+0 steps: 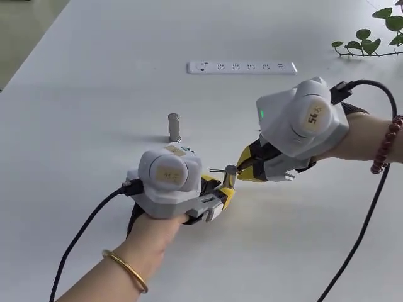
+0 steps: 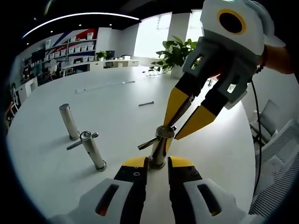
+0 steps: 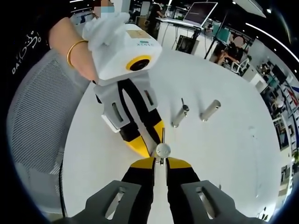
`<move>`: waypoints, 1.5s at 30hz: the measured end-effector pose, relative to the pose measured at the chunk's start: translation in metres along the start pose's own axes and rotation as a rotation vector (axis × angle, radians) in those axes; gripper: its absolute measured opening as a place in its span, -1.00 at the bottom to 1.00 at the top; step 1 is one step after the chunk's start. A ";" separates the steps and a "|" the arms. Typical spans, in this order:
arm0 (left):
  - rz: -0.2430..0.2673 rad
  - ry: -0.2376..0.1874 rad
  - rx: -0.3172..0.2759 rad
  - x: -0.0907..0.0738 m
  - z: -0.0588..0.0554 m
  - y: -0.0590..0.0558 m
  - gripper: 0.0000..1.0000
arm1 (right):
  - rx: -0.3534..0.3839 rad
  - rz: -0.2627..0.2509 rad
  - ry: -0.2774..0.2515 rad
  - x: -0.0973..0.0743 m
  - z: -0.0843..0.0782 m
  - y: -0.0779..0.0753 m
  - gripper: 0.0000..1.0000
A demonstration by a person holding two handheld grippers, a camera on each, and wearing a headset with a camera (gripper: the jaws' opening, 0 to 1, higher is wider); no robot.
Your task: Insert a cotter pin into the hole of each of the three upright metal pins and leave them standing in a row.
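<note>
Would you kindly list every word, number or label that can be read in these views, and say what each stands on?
"5" and an unclear second digit: round beige sticker on the white right gripper, which pinches the thin cotter pin.
"DAY", the rest cut off: white print on dark cloth.
Too blurred to read: beige sticker on the white left gripper clamping the upright metal pin; small label on its housing.

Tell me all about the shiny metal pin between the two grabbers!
The metal pin is a shiny grey cylinder, steel by its look, with a rounded cap. It stands nearly upright on the white table. The left gripper clamps its lower part. A thin cotter pin runs through the hole near its top; the right gripper pinches that pin.
</note>
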State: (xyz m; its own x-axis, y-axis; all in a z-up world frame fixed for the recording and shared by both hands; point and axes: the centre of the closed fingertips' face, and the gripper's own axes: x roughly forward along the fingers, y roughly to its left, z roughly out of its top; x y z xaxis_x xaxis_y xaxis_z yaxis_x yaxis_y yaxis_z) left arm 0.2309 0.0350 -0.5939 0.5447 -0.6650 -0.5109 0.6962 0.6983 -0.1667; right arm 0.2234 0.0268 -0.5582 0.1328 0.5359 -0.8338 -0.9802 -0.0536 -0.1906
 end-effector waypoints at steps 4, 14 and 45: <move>0.008 0.018 0.008 -0.004 -0.004 0.001 -0.62 | 0.023 -0.006 -0.011 -0.001 0.004 -0.001 -0.84; 0.032 0.003 0.006 -0.023 0.003 0.004 -0.49 | 0.141 -0.003 -0.067 0.007 0.012 -0.005 -0.81; 0.078 -0.021 0.058 -0.073 0.017 0.000 -0.33 | 0.187 0.026 -0.100 0.009 0.016 -0.001 -0.86</move>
State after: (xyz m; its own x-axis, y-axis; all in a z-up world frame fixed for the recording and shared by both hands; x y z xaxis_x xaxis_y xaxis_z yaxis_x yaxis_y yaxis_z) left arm 0.1994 0.0789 -0.5422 0.6074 -0.6151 -0.5027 0.6768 0.7320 -0.0780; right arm 0.2230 0.0449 -0.5576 0.1006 0.6182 -0.7796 -0.9946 0.0833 -0.0623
